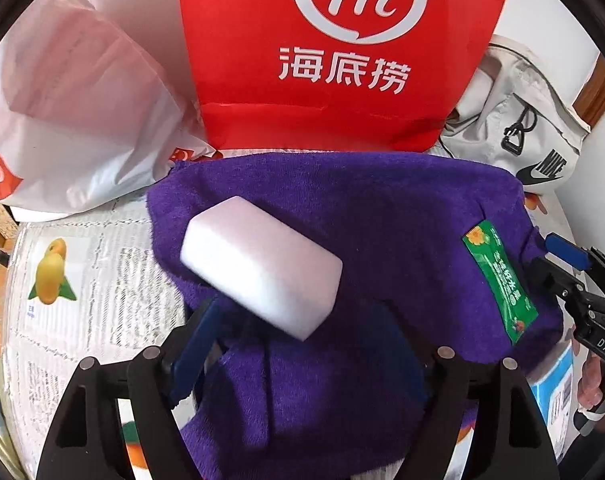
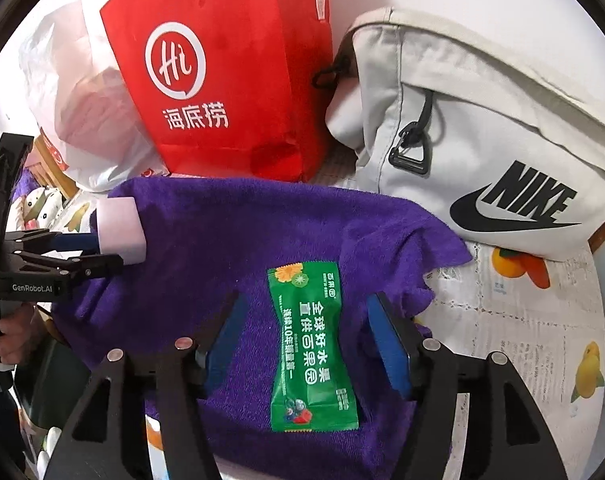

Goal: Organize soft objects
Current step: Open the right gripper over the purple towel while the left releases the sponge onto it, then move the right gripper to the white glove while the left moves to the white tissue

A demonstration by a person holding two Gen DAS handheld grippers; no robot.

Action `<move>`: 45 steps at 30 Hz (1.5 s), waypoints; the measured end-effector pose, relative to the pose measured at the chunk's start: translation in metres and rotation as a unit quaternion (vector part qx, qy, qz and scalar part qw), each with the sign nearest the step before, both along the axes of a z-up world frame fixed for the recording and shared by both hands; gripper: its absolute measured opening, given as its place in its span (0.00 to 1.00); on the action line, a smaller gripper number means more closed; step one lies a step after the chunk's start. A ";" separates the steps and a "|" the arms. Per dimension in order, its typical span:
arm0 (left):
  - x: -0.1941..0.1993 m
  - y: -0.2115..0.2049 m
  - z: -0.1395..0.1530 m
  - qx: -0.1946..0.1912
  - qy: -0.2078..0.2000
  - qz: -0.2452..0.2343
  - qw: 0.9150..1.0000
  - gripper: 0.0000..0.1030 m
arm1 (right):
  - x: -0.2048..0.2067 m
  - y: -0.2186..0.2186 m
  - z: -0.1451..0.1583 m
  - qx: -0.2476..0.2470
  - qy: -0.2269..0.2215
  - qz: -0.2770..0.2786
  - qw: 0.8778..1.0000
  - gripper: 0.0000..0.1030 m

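Purple terry towel (image 2: 230, 240) under blocky white sponge (image 1: 260, 266), glossy green sachet (image 2: 312, 350)

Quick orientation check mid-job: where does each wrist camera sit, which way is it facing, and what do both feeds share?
Left wrist: on the left gripper, angled down at the white sponge block on the purple towel; its open blue-padded fingers show, with the right gripper at right.
Right wrist: on the right gripper, angled down at the green packet; open fingers straddle it untouched, with the left gripper and a hand at left.
Shared: towel, sponge block, packet, red paper bag, Nike bag.
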State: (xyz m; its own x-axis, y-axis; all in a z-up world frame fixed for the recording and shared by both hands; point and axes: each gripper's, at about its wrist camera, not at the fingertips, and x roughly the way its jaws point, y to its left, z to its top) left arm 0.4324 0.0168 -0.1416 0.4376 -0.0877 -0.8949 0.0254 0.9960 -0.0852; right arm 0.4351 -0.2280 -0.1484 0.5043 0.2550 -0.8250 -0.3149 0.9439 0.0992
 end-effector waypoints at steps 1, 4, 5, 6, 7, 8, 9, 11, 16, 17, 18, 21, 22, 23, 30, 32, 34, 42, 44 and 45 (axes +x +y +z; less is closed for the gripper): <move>-0.004 -0.002 0.004 0.002 -0.002 0.001 1.000 0.77 | -0.002 -0.001 0.002 0.003 0.000 -0.002 1.000 0.62; -0.017 0.001 0.015 0.005 -0.010 0.005 1.000 0.77 | -0.010 -0.003 0.012 0.006 -0.001 -0.011 1.000 0.69; -0.021 0.002 0.019 0.006 -0.013 0.007 1.000 0.77 | -0.014 -0.003 0.017 0.004 -0.004 -0.017 1.000 0.70; -0.028 0.003 0.024 0.008 -0.016 0.010 1.000 0.77 | -0.018 -0.003 0.021 0.002 -0.006 -0.019 1.000 0.75; -0.034 0.005 0.026 0.008 -0.018 0.013 1.000 0.77 | -0.023 -0.003 0.026 -0.001 -0.008 -0.025 1.000 0.79; -0.042 0.007 0.030 0.007 -0.021 0.016 1.000 0.77 | -0.027 -0.003 0.030 -0.003 -0.010 -0.030 0.999 0.80; -0.045 0.011 0.033 0.004 -0.024 0.018 1.000 0.77 | -0.033 -0.004 0.036 -0.003 -0.009 -0.034 0.999 0.80; -0.057 0.017 0.038 -0.003 -0.029 0.022 0.999 0.77 | -0.045 -0.003 0.046 0.001 -0.014 -0.041 0.999 0.82; -0.096 0.022 0.054 -0.001 -0.051 0.027 0.998 0.77 | -0.082 0.003 0.068 0.001 -0.022 -0.042 0.999 0.83; -0.105 0.025 0.058 -0.003 -0.053 0.027 0.998 0.77 | -0.092 0.005 0.071 -0.004 -0.026 -0.039 0.999 0.83; -0.114 0.026 0.061 -0.008 -0.057 0.027 0.998 0.77 | -0.101 0.006 0.074 -0.004 -0.031 -0.037 0.999 0.83; -0.141 0.028 0.069 -0.013 -0.064 0.033 0.997 0.77 | -0.129 0.004 0.080 -0.006 -0.042 -0.039 0.998 0.83; -0.150 0.029 0.071 -0.010 -0.064 0.035 0.997 0.77 | -0.138 0.005 0.081 -0.007 -0.043 -0.037 0.998 0.83; -0.159 0.030 0.072 -0.009 -0.066 0.037 0.997 0.77 | -0.148 0.004 0.081 -0.001 -0.044 -0.034 0.998 0.83; -0.212 0.035 0.066 -0.021 -0.063 0.047 0.997 0.77 | -0.210 0.004 0.074 0.043 -0.030 -0.032 0.998 0.73; -0.224 0.037 0.060 -0.024 -0.059 0.051 0.997 0.77 | -0.226 0.009 0.070 0.048 -0.028 -0.019 0.998 0.66; -0.235 0.040 0.053 -0.026 -0.054 0.057 0.997 0.77 | -0.240 0.018 0.065 0.055 -0.017 0.003 0.998 0.56; -0.269 0.053 0.026 -0.032 -0.044 0.059 0.997 0.77 | -0.257 0.062 0.036 0.054 0.021 0.086 0.995 0.34; -0.274 0.058 0.019 -0.043 -0.040 0.061 0.996 0.77 | -0.254 0.069 0.033 0.053 0.029 0.093 0.994 0.34; -0.277 0.061 0.016 -0.048 -0.038 0.063 0.996 0.77 | -0.253 0.072 0.031 0.052 0.032 0.097 0.993 0.34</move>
